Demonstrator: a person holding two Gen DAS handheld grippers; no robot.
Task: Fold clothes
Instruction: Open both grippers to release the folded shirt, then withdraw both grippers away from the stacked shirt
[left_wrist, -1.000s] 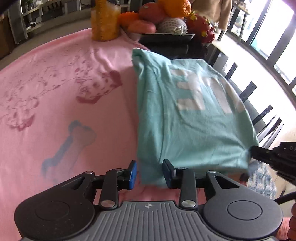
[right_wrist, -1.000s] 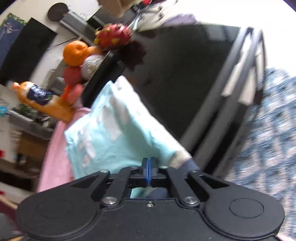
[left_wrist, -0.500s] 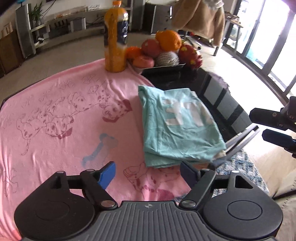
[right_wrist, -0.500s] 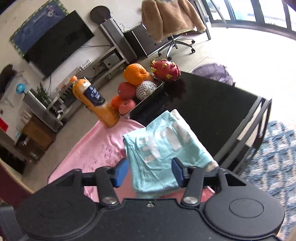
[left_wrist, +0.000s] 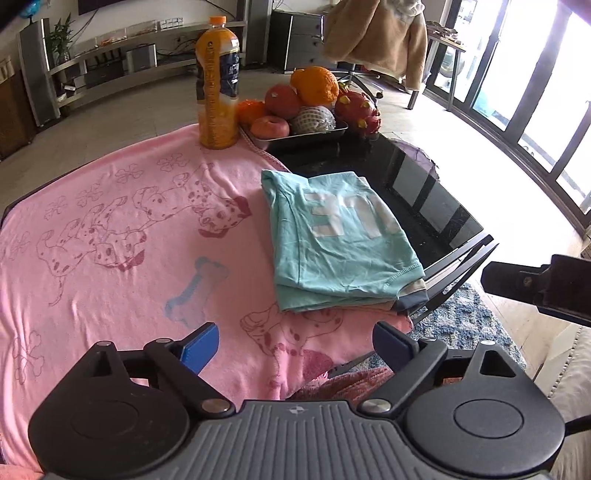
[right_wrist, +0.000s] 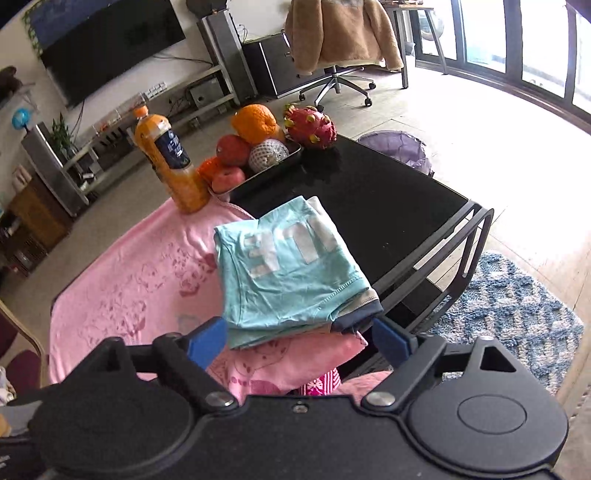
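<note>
A folded teal T-shirt (left_wrist: 336, 236) with white letters lies on the right part of a pink dog-print blanket (left_wrist: 122, 229) that covers the table. In the right wrist view the same T-shirt (right_wrist: 288, 273) rests partly on the black table top. My left gripper (left_wrist: 295, 343) hangs above the blanket's near edge, its jaws still opening, nothing between them. My right gripper (right_wrist: 301, 339) is raised over the shirt's near corner, jaws also opening wide and holding nothing. Part of the right gripper shows at the right edge of the left wrist view.
An orange juice bottle (left_wrist: 217, 85) and a metal tray (left_wrist: 295, 134) of fruit stand at the far end. The black glass table (right_wrist: 373, 206) ends at right in a metal frame, with a blue rug (right_wrist: 517, 314) below. A chair with a tan coat (right_wrist: 340, 33) stands beyond.
Both grippers let go of the teal shirt's near edge, opened wide and rose back from it. The shirt now lies flat and folded on the table.
</note>
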